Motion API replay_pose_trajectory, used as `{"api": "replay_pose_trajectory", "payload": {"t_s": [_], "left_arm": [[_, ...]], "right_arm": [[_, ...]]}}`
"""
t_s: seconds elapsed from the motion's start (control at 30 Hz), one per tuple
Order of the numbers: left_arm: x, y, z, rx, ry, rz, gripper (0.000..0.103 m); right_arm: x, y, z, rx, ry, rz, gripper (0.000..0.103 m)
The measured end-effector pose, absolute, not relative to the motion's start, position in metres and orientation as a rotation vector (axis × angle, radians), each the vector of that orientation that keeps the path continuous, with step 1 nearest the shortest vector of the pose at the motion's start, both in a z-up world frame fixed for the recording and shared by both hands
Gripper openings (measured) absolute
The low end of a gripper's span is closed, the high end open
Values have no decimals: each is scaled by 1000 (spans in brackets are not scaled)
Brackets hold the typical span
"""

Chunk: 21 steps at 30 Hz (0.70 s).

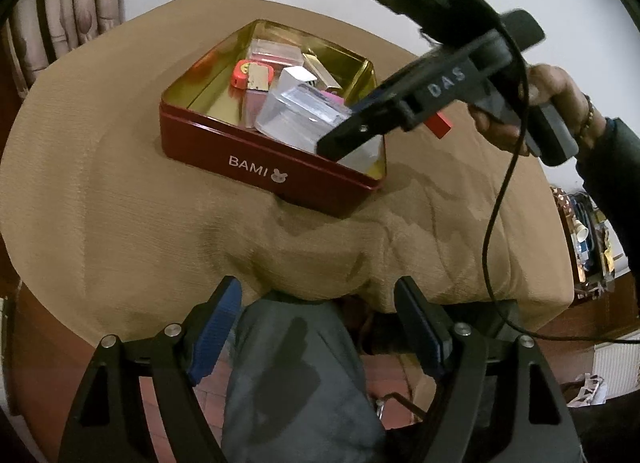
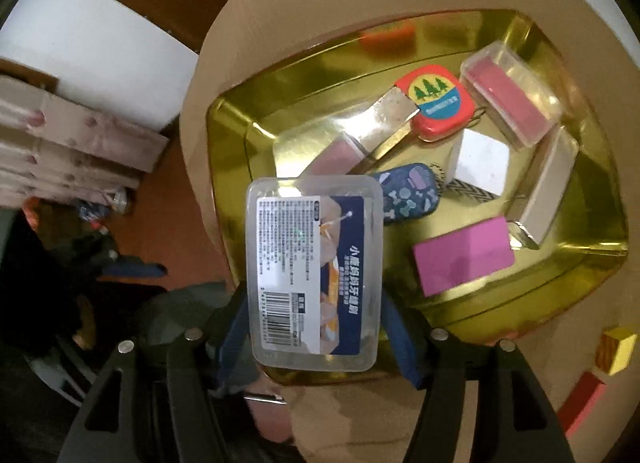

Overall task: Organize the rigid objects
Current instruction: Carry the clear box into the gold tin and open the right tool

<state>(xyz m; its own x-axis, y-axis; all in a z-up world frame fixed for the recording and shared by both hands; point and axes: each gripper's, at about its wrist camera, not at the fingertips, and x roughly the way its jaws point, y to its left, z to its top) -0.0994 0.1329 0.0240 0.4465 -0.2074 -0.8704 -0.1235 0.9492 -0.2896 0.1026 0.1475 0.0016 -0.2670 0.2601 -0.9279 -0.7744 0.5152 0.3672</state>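
the right gripper (image 2: 316,327) has its blue-padded fingers (image 2: 236,327) pinching a clear plastic toothpick box (image 2: 314,273) by its long sides, label and barcode facing the camera. the box hangs over the near edge of the red bami tin (image 1: 256,159), whose gold inside (image 2: 500,303) fills the right wrist view. in the left wrist view the same box (image 1: 298,119) shows at the tin's right corner, under the right gripper's dark body (image 1: 424,103).

inside the tin, past the held box, lie a blue patterned keychain case (image 2: 408,193), a pink block (image 2: 462,255), a white block (image 2: 482,167), an orange tape measure with a tree logo (image 2: 434,103), a clear case with a red insert (image 2: 512,93) and a long pale box (image 2: 544,191) leaning on the tin's right wall.

on the bench, covered in a tan cloth (image 1: 120,231), a yellow block (image 2: 614,349) and a red block (image 2: 580,403) sit just outside the tin's right corner.

the left gripper (image 1: 318,327) hovers well back from the tin at the bench's near edge, its fingers (image 1: 218,331) spread wide with nothing between them.
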Motion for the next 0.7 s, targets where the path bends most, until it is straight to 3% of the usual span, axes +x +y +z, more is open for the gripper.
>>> {"api": "replay_pose_trajectory", "payload": {"t_s": [0.27, 0.37, 0.53, 0.7], "left_arm": [[-97, 129, 25, -353, 1122, -61, 75], [-96, 127, 37, -330, 1091, -63, 75], [-85, 113, 60, -251, 1039, -103, 75], [-62, 77, 68, -204, 1029, -200, 76]], "right_arm": [[105, 111, 32, -381, 1477, 1059, 64], [112, 83, 46, -211, 1427, 1067, 64], [101, -21, 71, -30, 1138, 722, 64], [59, -135, 59, -127, 910, 254, 64]]}}
